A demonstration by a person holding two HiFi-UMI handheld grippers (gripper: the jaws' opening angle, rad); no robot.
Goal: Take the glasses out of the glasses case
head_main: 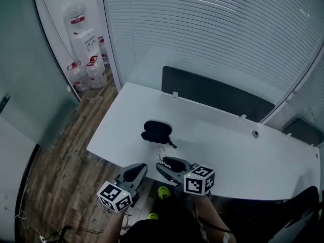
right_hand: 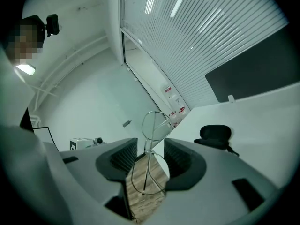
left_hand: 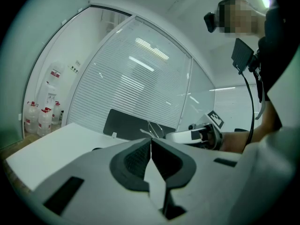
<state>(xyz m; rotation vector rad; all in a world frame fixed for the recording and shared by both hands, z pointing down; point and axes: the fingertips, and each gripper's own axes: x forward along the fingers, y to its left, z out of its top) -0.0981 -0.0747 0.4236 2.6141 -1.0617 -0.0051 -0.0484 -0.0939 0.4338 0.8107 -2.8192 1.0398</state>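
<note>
my right gripper [right_hand: 151, 146]: smooth matt light-grey plastic shell; pads [right_hand: 123, 157] dark, ribbed, rubbery-looking.
my left gripper [left_hand: 151, 142]: same grey plastic shell, same dark ribbed pads.
marker cube [head_main: 199, 180]: matt black-and-white print.
glasses [right_hand: 150, 172]: thin bright metal wire rim, clear lenses.
glasses case [head_main: 156, 131]: black, matt.
table [head_main: 228, 146]: white, smooth, faint sheen.
floor [head_main: 66, 171], left: grained brown-grey wood planks.
blinds [head_main: 212, 29], far: white matt slats.
screen panel [head_main: 217, 92], table's far edge: dark, matt.
water bottles [head_main: 88, 72], far left: translucent plastic.
</note>
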